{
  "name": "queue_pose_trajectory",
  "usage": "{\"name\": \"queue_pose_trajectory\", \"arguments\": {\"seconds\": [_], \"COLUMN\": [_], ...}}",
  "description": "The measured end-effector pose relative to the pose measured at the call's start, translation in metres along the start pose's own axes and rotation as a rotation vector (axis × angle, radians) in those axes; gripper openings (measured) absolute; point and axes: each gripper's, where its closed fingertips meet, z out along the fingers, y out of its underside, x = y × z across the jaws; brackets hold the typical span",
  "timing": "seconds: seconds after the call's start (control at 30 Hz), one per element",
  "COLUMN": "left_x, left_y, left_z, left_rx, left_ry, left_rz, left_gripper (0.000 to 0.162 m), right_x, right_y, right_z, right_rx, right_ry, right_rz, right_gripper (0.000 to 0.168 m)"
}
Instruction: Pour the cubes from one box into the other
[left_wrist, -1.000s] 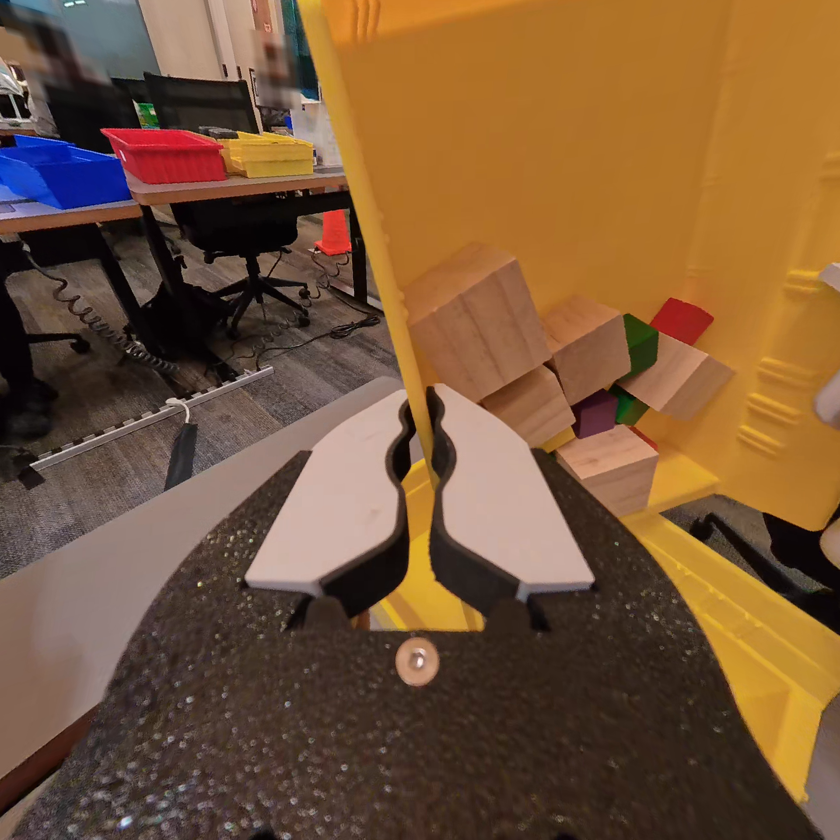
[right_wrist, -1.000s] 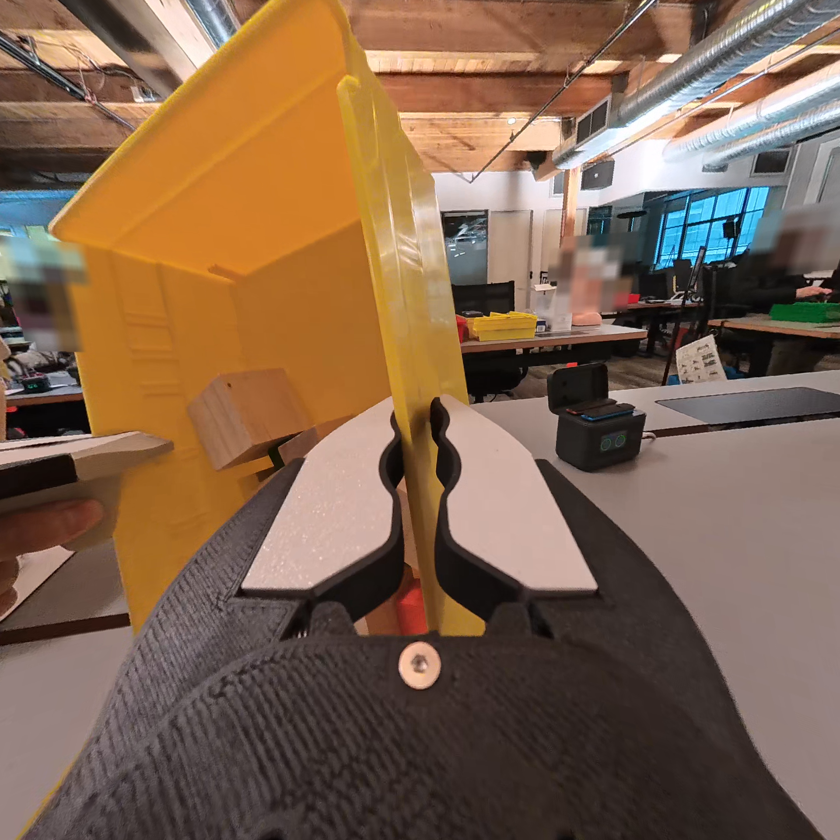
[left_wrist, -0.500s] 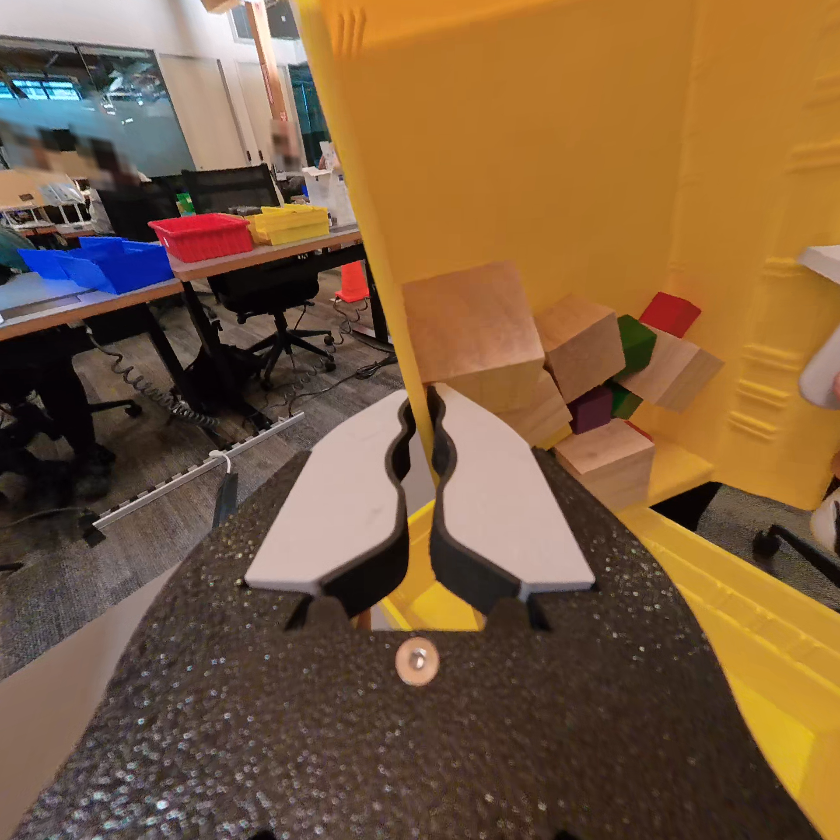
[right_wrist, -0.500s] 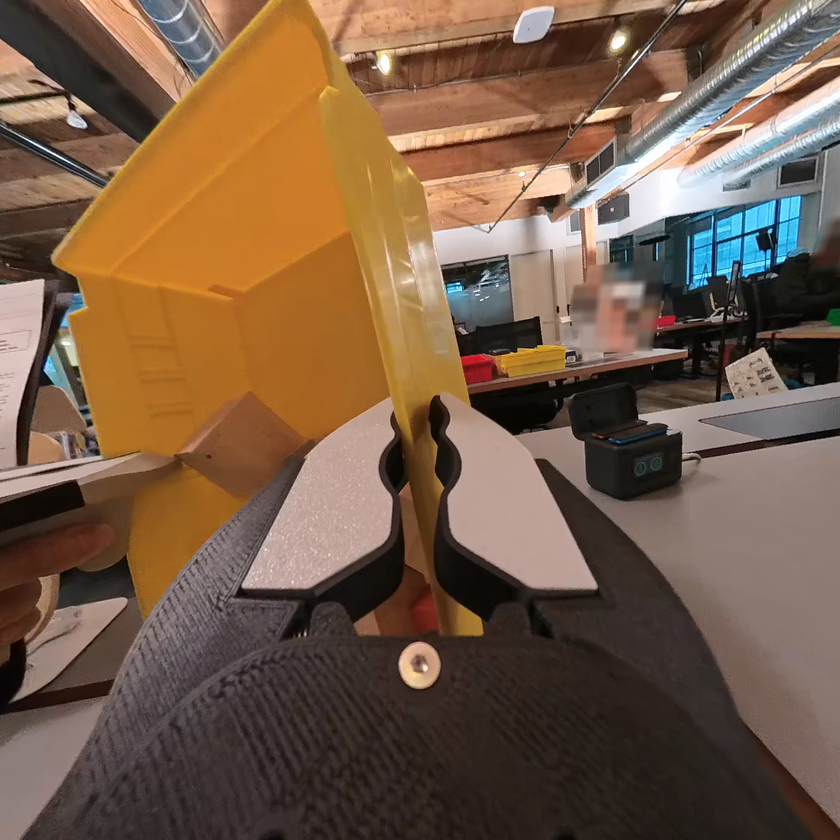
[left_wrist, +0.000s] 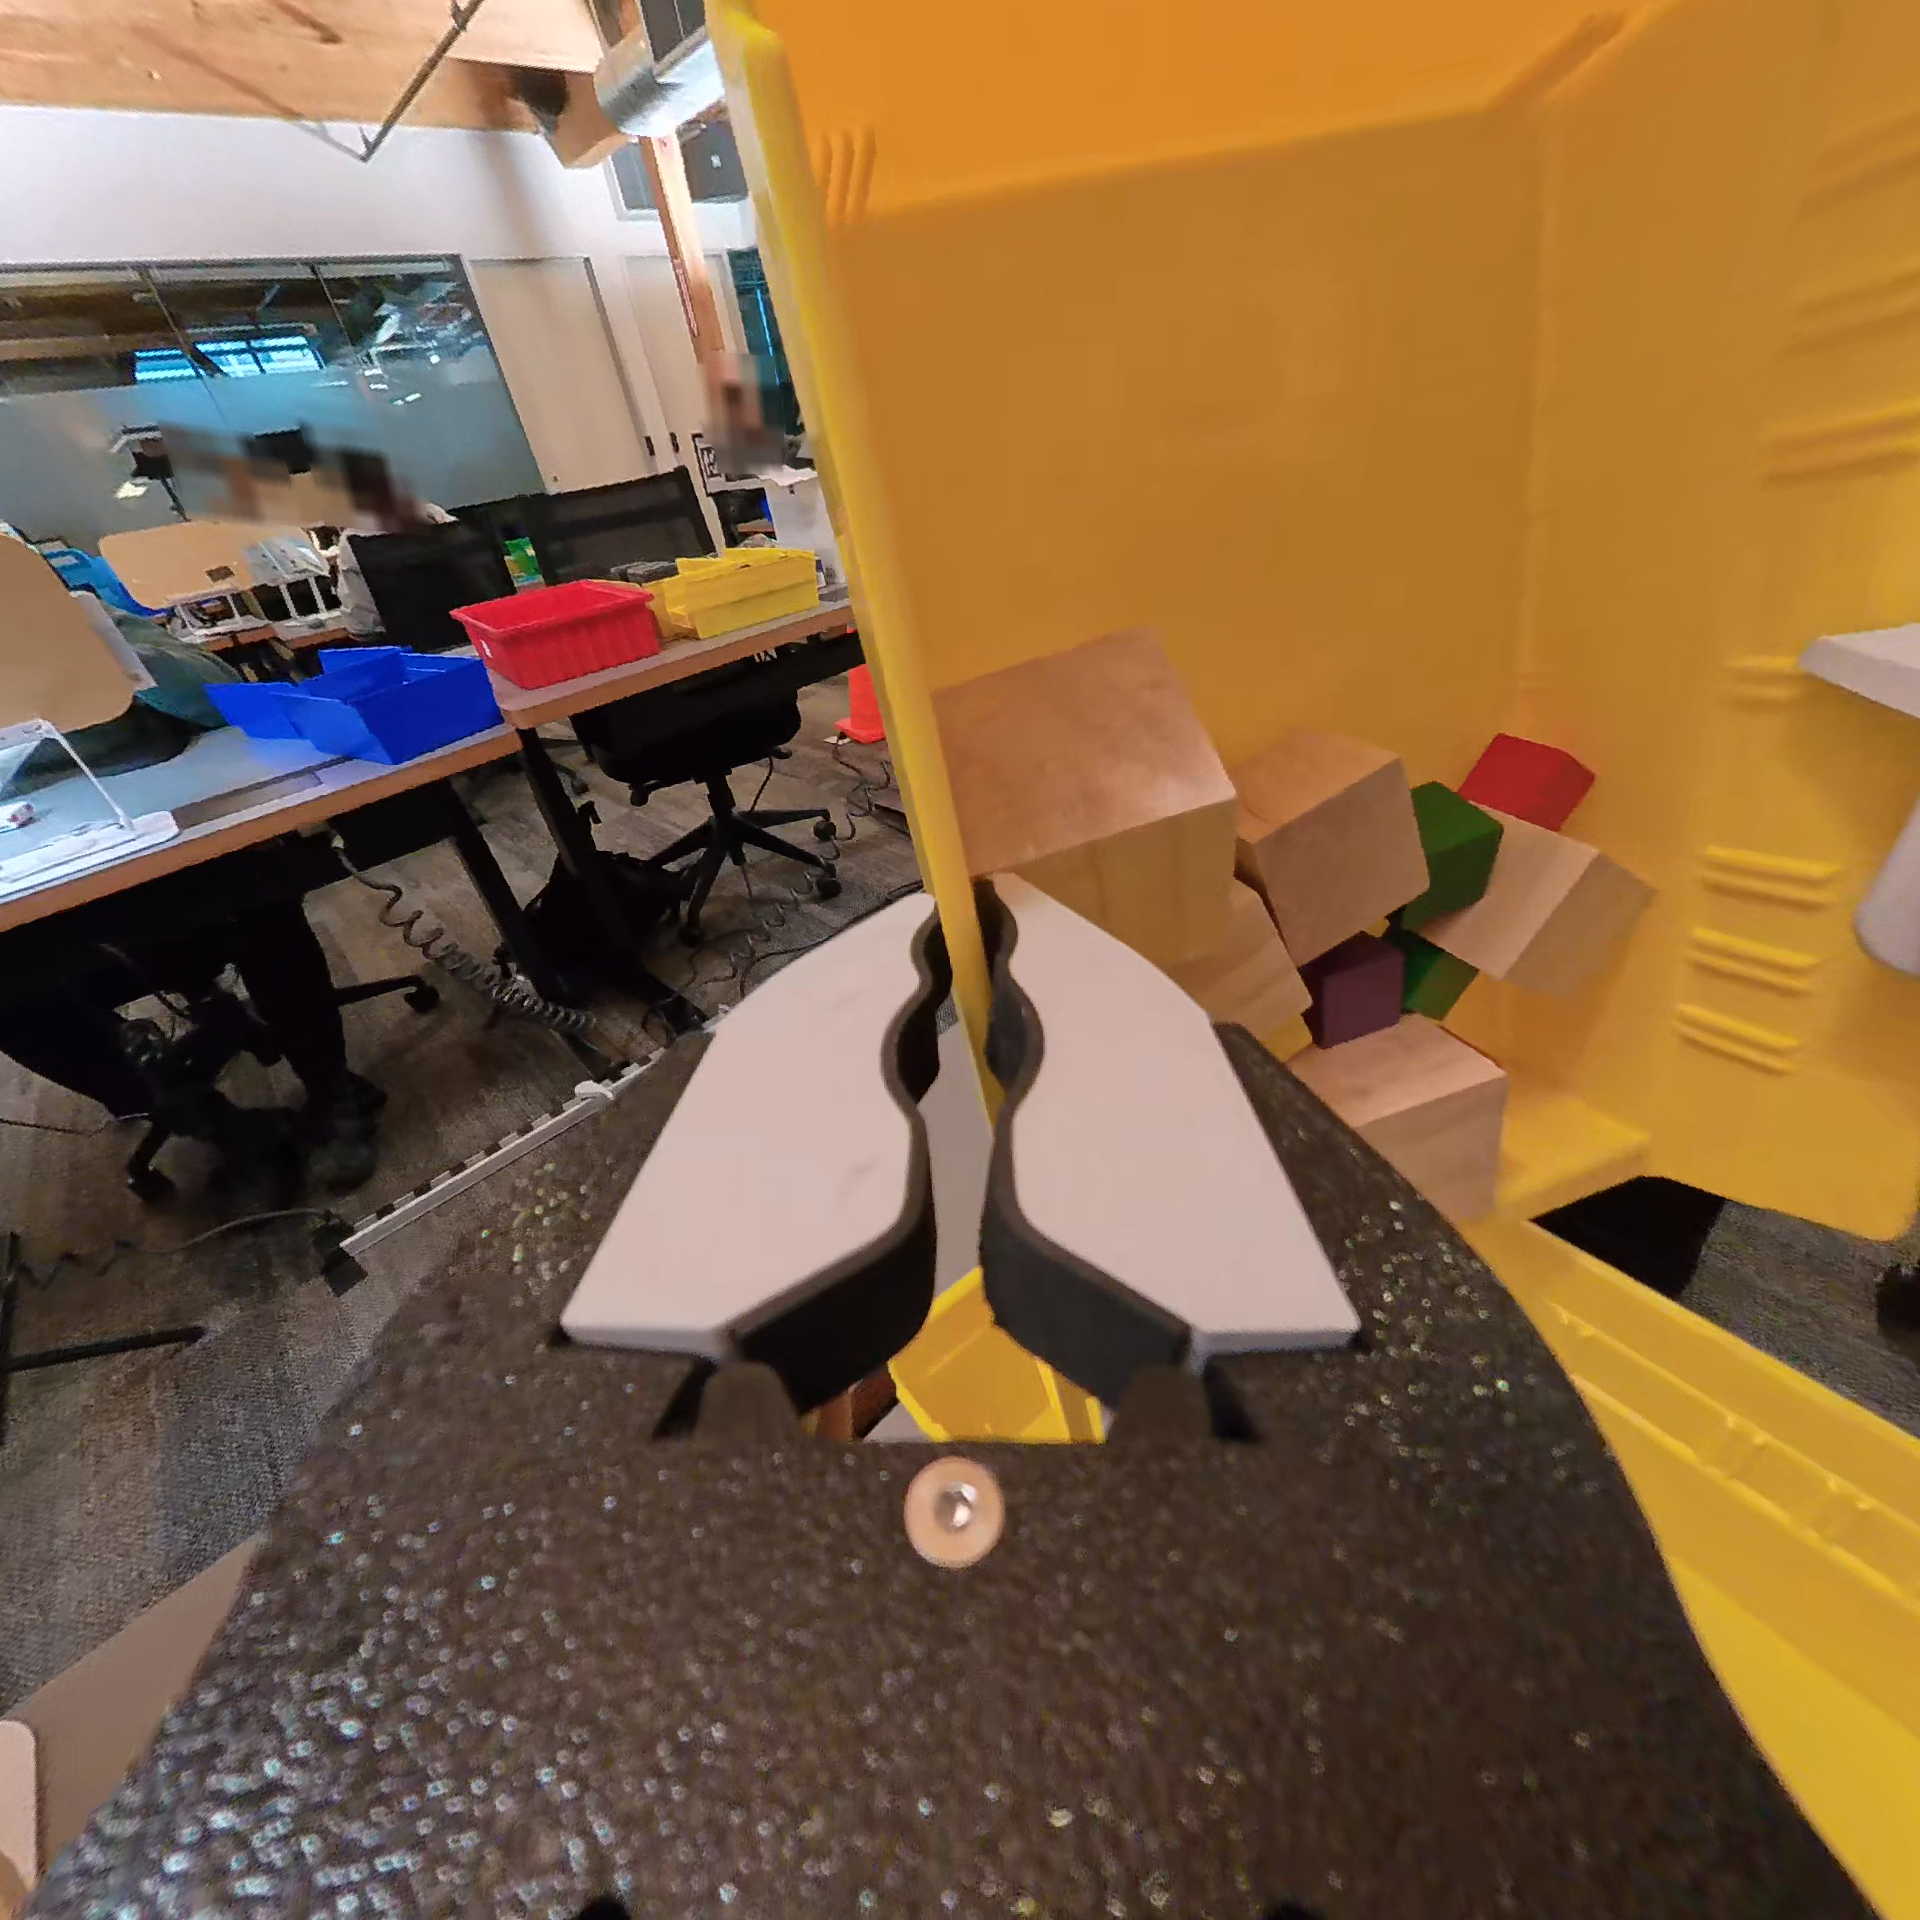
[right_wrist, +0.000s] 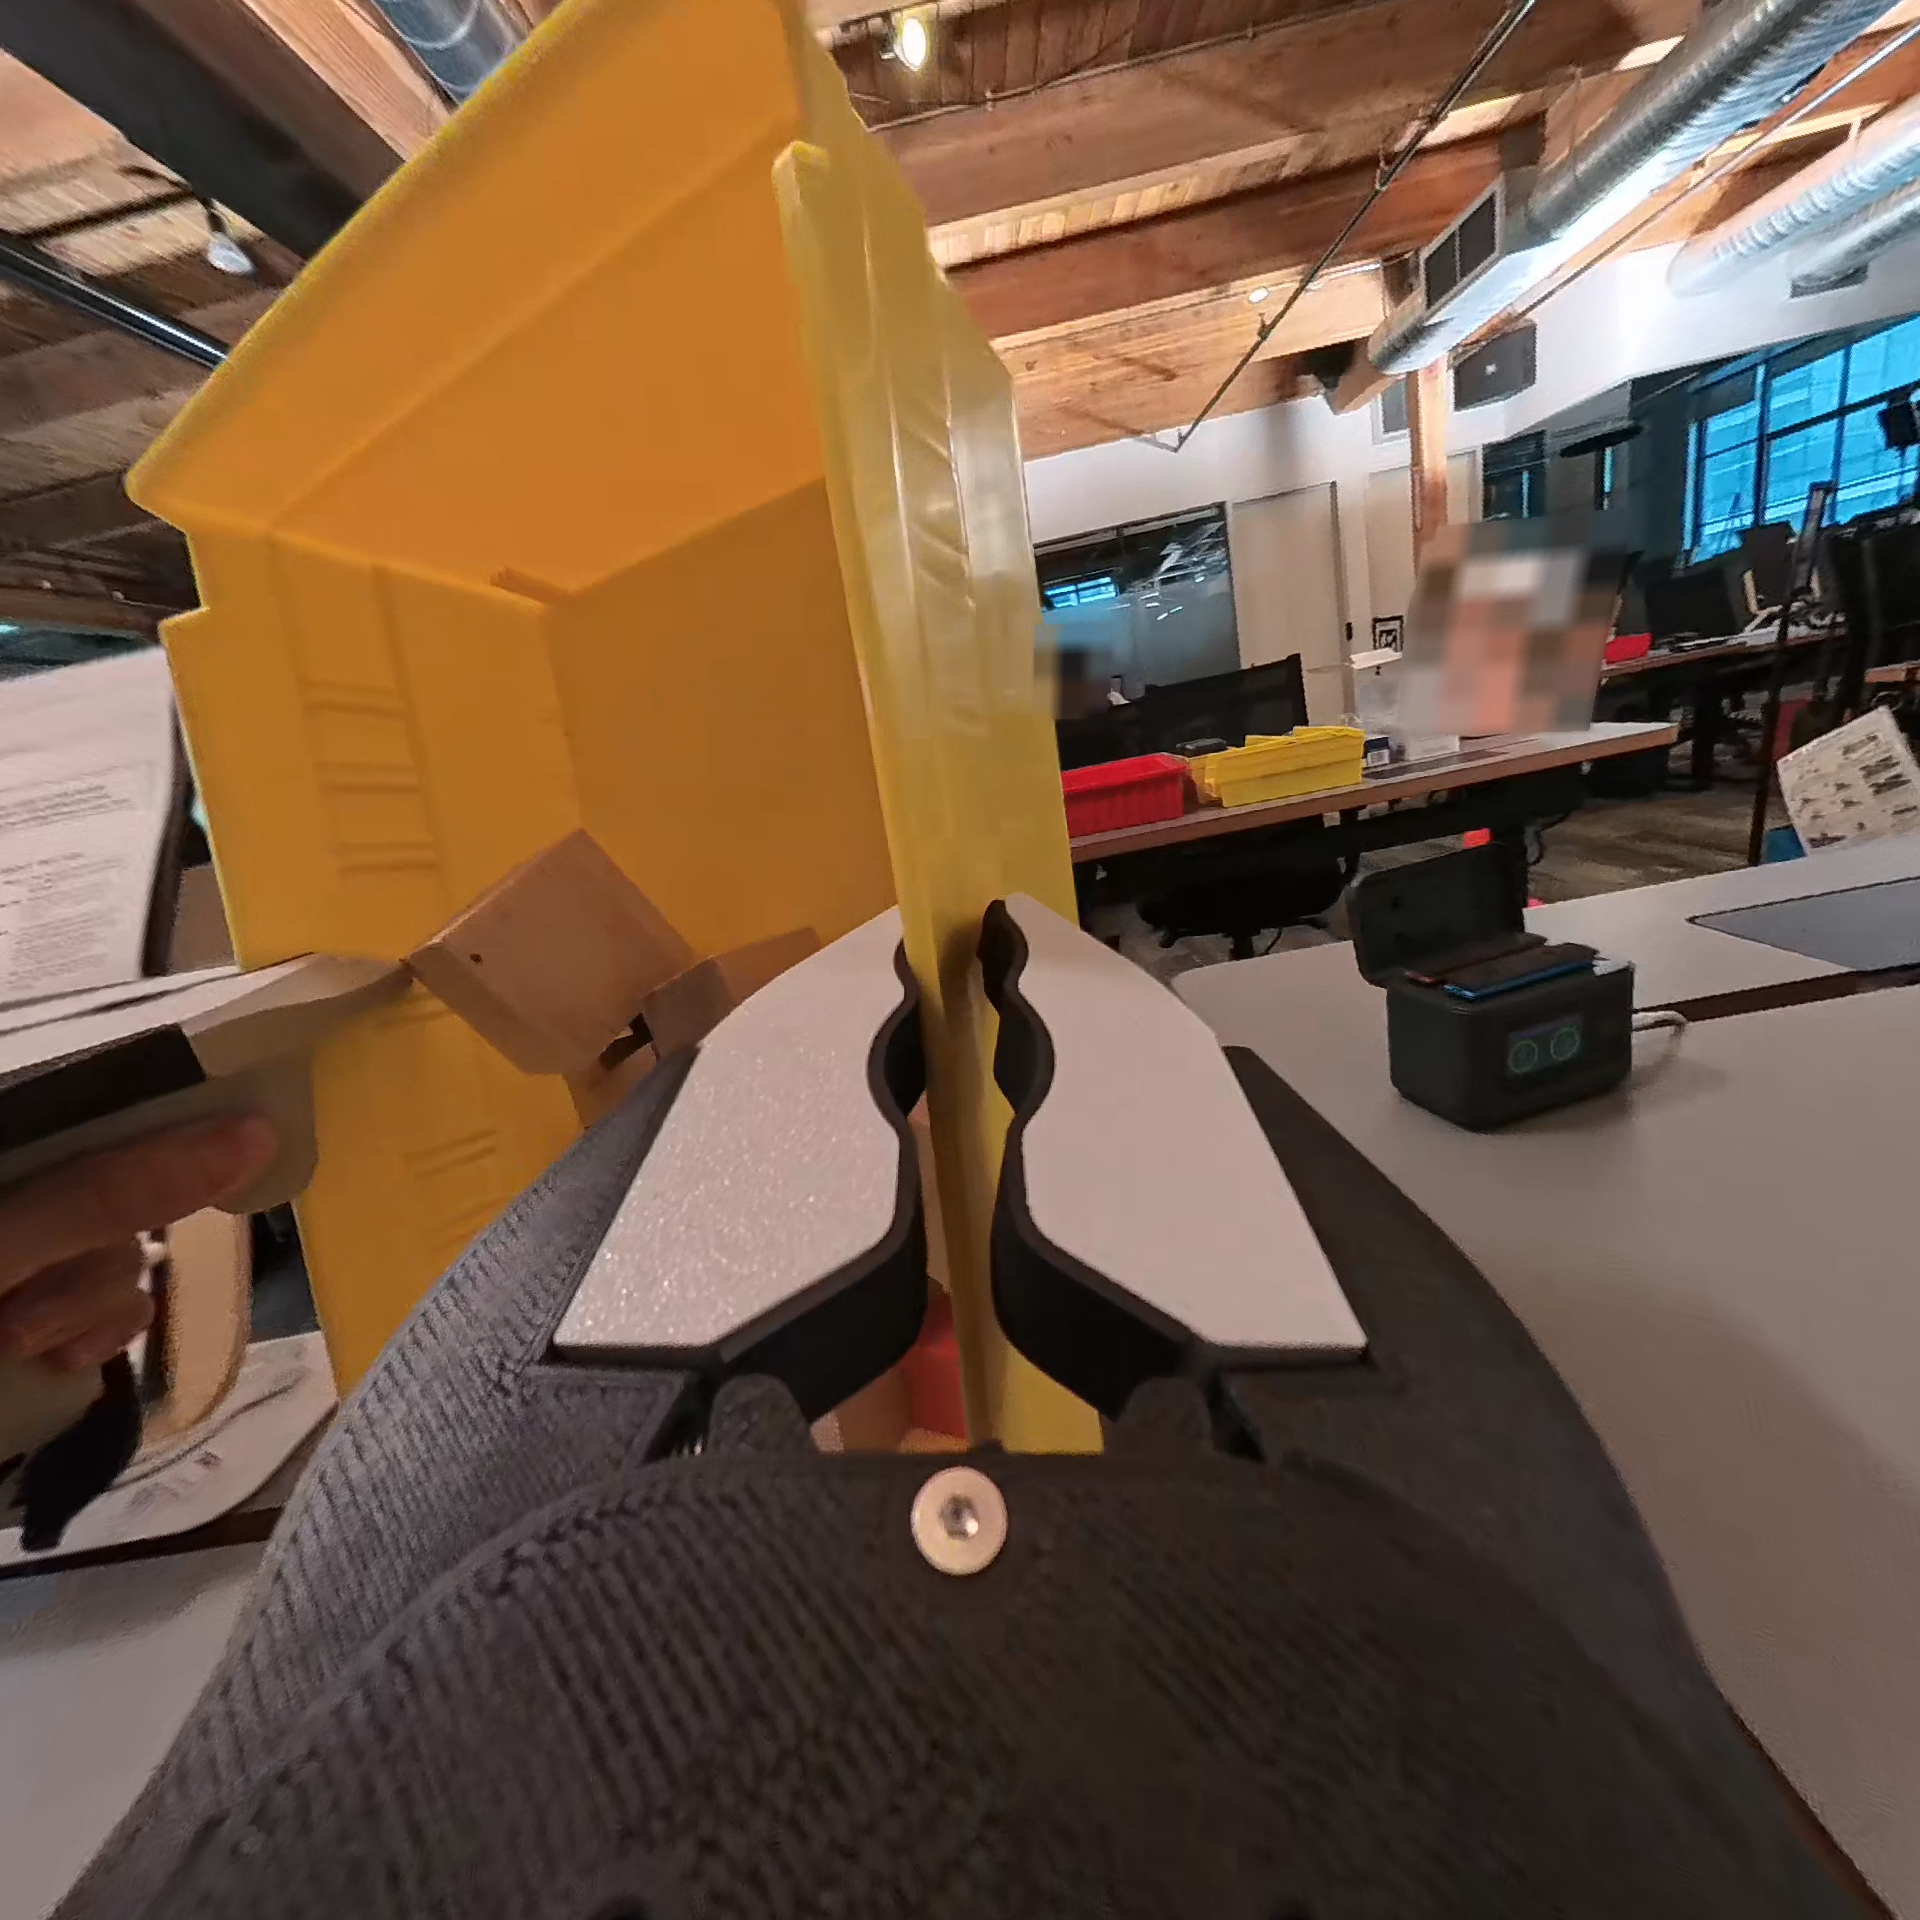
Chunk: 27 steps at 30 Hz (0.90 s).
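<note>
Both grippers hold one yellow box lifted and tipped steeply. My left gripper is shut on its left wall. My right gripper is shut on the opposite wall of the box. Several cubes are piled at the box's low end: a large wooden cube, smaller wooden ones, a green cube, a purple cube and a red cube. A second yellow box lies below the pile. A wooden cube also shows in the right wrist view.
A black case stands on the grey table to the right. A hand with the other gripper's finger is at the left. Far desks carry a red bin and blue bins; an office chair stands behind.
The held box and both grippers have tipped further up. The cubes have shifted toward the box's low end, and the large wooden cube has turned.
</note>
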Motion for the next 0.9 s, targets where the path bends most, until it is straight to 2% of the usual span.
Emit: {"name": "queue_pose_trajectory", "arguments": {"seconds": [0.3,0.7,0.9], "left_x": [0.008,0.008,0.009], "left_y": [-0.029,0.008,0.014], "left_z": [-0.008,-0.001,0.002], "left_rx": [0.102,0.041,0.040], "left_ry": [0.011,0.027,0.052], "left_rz": [0.052,-0.001,0.004], "left_gripper": [0.004,0.005,0.006], "right_x": [0.005,0.007,0.009], "right_y": [-0.006,0.011,0.012], "right_z": [-0.008,-0.005,-0.005], "right_rx": [0.154,0.139,0.161], "right_ry": [-0.044,-0.034,-0.048], "right_rz": [0.127,0.148,0.149], "right_gripper": [0.010,0.012,0.012]}}
